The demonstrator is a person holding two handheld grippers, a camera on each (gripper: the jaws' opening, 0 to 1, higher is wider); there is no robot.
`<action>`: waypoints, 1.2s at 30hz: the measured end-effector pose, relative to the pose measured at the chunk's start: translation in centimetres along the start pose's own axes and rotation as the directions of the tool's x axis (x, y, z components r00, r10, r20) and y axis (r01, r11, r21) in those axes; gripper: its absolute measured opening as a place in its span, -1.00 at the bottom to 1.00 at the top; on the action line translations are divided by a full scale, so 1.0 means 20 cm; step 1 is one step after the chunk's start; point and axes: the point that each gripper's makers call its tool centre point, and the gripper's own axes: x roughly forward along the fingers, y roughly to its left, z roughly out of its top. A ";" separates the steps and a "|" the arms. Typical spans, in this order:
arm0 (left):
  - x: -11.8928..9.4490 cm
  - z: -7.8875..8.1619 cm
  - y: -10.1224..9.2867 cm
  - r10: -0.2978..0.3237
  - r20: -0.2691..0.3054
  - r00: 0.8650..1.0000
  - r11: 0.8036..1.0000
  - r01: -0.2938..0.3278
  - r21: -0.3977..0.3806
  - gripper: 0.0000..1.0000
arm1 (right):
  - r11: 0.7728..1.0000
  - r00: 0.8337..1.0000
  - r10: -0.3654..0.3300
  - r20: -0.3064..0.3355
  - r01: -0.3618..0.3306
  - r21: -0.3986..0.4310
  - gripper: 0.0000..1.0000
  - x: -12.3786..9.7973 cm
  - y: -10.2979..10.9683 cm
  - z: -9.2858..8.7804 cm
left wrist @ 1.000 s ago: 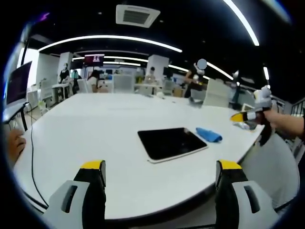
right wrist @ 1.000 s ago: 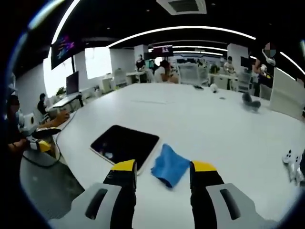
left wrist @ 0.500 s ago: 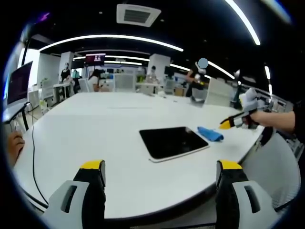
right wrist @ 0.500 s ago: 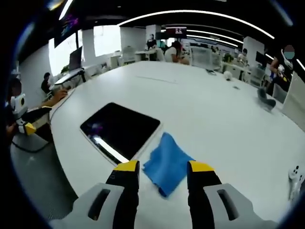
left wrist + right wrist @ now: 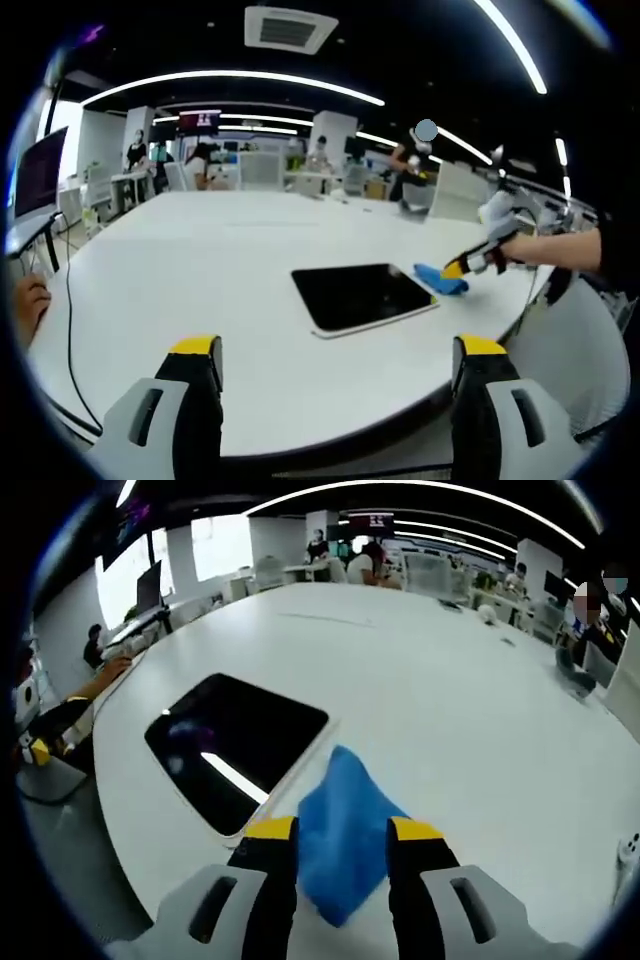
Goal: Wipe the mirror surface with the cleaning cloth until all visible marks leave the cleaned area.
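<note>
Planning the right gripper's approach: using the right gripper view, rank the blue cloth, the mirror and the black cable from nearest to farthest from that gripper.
1. Blue cloth, lying between the right gripper jaws.
2. Mirror, just beyond, on the left.
3. Black cable, far across the white table.

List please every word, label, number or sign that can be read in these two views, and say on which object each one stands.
No text can be read in either view.
Wall screen: shows red and white shapes, too small and blurred to read.
Mirror: no print, just reflected ceiling light.
Cleaning cloth: plain blue, no label visible.
Right gripper and left gripper: yellow tips, no markings visible.
</note>
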 end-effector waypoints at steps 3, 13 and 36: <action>0.00 0.00 0.00 -0.004 -0.002 1.000 1.000 0.004 0.001 0.91 | 1.000 1.000 -0.003 -0.020 0.002 -0.011 -0.44 0.02 0.00 -0.03; 0.00 0.00 -0.01 -0.009 -0.002 1.000 1.000 0.009 0.000 0.89 | 1.000 0.999 -0.012 -0.046 0.011 -0.021 -0.59 0.06 -0.02 -0.05; 0.00 -0.01 -0.02 -0.022 -0.009 1.000 1.000 0.022 0.004 0.88 | 0.991 0.995 0.028 -0.094 -0.040 -0.128 -0.92 0.11 0.00 -0.03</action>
